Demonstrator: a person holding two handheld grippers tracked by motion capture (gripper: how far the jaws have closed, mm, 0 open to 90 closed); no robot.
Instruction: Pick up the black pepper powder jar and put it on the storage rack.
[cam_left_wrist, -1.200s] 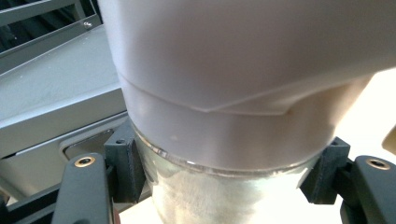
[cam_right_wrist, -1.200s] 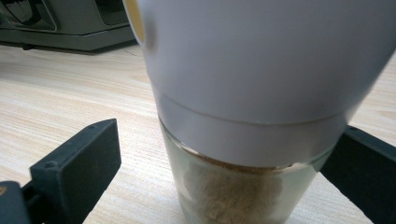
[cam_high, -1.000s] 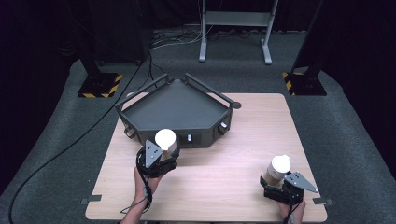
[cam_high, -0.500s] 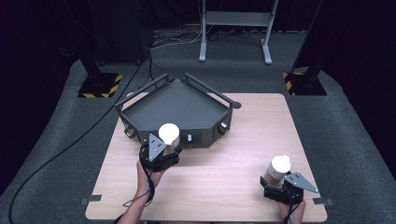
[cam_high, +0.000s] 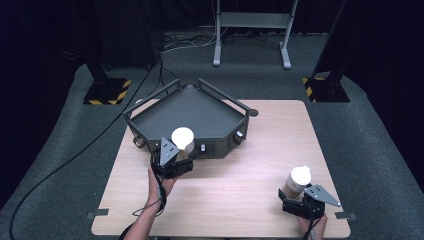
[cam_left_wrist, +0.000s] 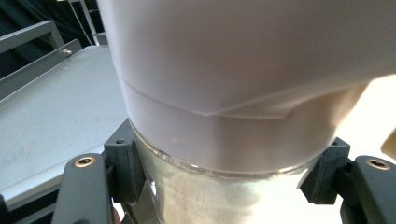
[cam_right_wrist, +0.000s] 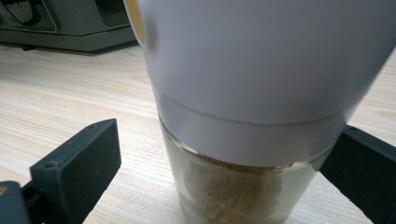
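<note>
From the high view, your left gripper (cam_high: 176, 159) carries a white-capped glass jar (cam_high: 183, 139) at the near wall of the dark angular tray (cam_high: 165, 120), while your right gripper (cam_high: 300, 202) stands at a second white-capped jar (cam_high: 297, 181) on the wooden table (cam_high: 235, 185), near its right front corner.

In the left gripper view, your jaws are clamped on the jar's clear glass (cam_left_wrist: 219, 196) just below the white cap (cam_left_wrist: 243, 74). Glass like this will likely be stiff, slick and breakable; hold the glass body, not the cap, which could twist loose. The jar's base is cut off.

In the right gripper view, the second jar (cam_right_wrist: 233, 196), part-filled with brownish powder, sits between your jaws; the left one stands clear, so they are apart. Contact on the right side is hard to make out.
</note>
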